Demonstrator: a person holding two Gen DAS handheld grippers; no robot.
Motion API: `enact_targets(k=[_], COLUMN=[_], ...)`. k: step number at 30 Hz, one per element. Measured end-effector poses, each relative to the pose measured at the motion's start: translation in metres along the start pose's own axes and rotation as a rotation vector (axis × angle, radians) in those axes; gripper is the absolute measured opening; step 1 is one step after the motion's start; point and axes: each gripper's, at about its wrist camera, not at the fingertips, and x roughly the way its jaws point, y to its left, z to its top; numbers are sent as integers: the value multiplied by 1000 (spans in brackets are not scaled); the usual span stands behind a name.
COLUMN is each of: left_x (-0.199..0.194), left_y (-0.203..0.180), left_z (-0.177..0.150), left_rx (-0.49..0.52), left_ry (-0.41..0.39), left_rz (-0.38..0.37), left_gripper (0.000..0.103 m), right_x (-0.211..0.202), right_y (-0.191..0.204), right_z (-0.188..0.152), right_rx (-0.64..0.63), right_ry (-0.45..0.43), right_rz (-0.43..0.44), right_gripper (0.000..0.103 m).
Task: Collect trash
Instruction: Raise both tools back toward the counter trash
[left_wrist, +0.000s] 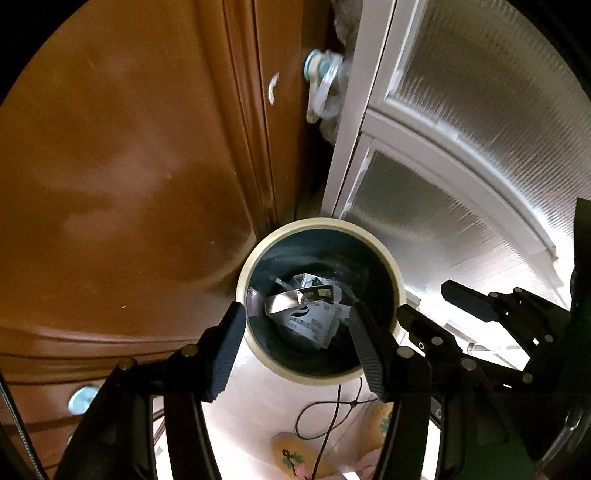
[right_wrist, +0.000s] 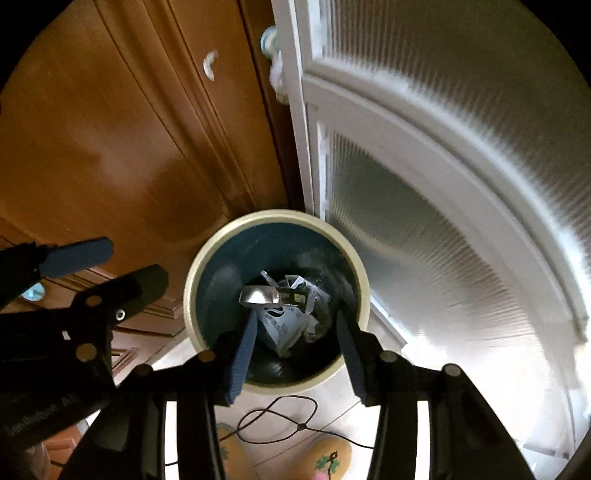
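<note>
Both grippers are held above the round waste bin, which stands on the floor in the corner between the wooden cabinet and the white glazed door. The left gripper is seen spread apart and empty; the right gripper is likewise spread and empty. Crumpled wrappers and packaging are observed at the bottom of the bin. The deposit is judged complete. No further trash is visible; only slippers and a thin cord are noted on the floor beside the bin.
</note>
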Motion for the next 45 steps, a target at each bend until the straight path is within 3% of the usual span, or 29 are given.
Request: enact_targets(k=[12, 22, 27, 33, 42, 45], left_x=[-99, -201, -263, -348, -461, -489], left_y=[-3, -19, -25, -26, -21, -15], left_z=[8, 13, 25, 50, 93, 112], left_rx=[-46, 2, 45, 111, 202, 194], left_ry=[63, 67, 20, -86, -287, -323], left_rz=[-18, -75, -99, -116, -44, -66], left_gripper=[57, 57, 57, 57, 59, 59], right_x=[-88, -189, -245, -314, -441, -476], right_y=[-4, 5, 10, 16, 12, 8], right_z=[9, 18, 32, 56, 108, 127], right_rx=[48, 57, 52, 56, 89, 109], right_ry=[25, 21, -1, -32, -227, -276], right_rz=[-16, -17, -24, -96, -133, -108], right_gripper=[46, 46, 46, 45, 46, 49])
